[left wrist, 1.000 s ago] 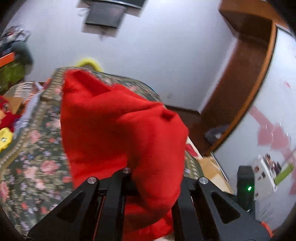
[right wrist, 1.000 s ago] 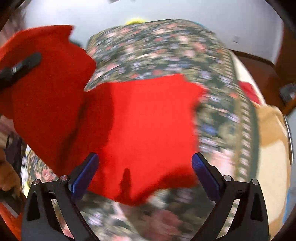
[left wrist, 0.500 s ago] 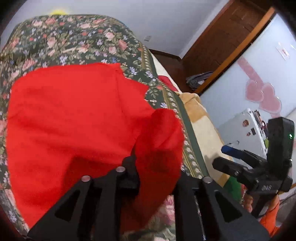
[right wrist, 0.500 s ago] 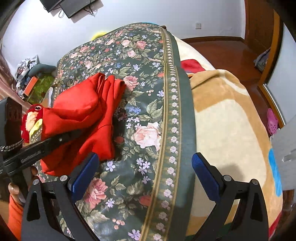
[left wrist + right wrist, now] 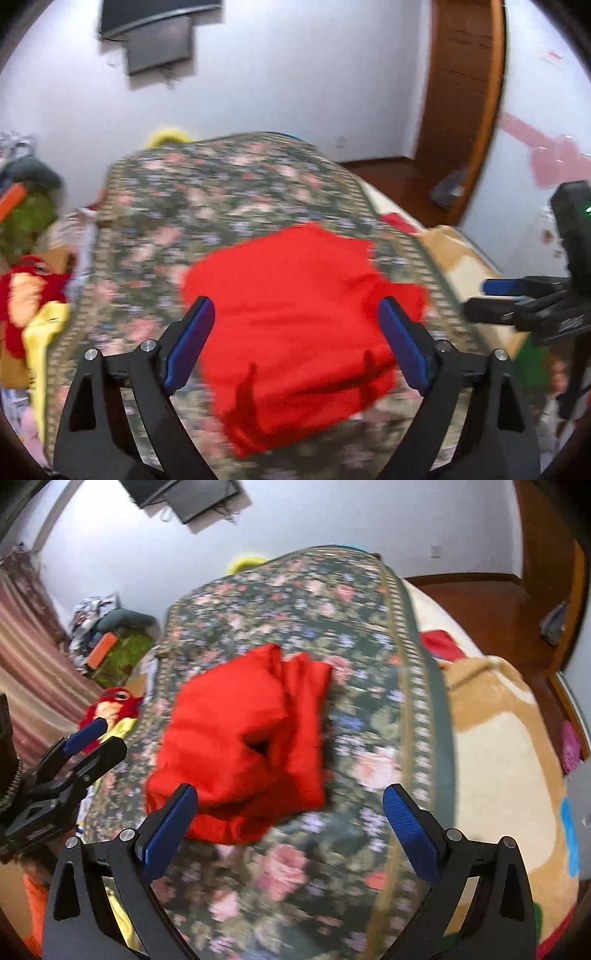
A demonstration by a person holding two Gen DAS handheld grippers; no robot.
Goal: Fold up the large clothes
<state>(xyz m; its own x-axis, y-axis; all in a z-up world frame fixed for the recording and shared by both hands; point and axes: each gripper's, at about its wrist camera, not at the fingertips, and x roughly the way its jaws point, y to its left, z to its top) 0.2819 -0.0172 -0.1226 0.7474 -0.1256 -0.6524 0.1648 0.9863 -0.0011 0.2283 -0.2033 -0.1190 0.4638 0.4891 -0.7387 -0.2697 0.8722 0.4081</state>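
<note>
Change from the frame a second earlier: the left gripper (image 5: 295, 339) then pinched a raised bunch of red cloth (image 5: 299, 332); its jaws had just been opening and now stood wide, nothing pressed between the blue pads (image 5: 190, 345). The cloth was let go and lay as a folded bundle on the floral cover (image 5: 229, 192).

The cloth lay flat under and ahead of the left gripper, spreading from 6 to 12 o'clock between the fingers, not touched by them.

Right gripper (image 5: 291, 827): jaws spread wide, empty, as earlier. In the right wrist view the cloth (image 5: 243, 746) sat at 11 o'clock ahead of the fingers, its near edge just beside the left pad; contact could not be judged through blur.
</note>
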